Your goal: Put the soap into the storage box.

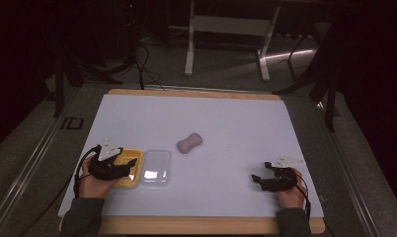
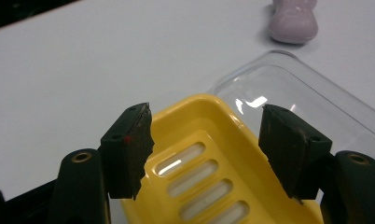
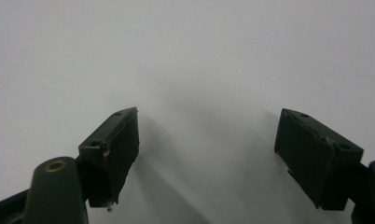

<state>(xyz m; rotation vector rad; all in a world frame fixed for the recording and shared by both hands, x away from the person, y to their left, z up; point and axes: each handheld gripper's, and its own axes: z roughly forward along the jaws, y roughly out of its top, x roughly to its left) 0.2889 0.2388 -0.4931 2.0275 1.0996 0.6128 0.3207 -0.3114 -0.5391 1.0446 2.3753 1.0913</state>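
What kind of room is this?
Probably a lab or workshop: a wooden table with a white mat, loose black cables on the floor, and a white metal desk frame behind.

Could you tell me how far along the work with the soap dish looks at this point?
Done: the clear lid lies beside the yellow dish, so the dish is open. In hand: the left gripper is over the dish, jaws open, gripping nothing. Left: the pink soap still lies on the table, apart from the dish; probably it goes in next. The right gripper is open over bare table.
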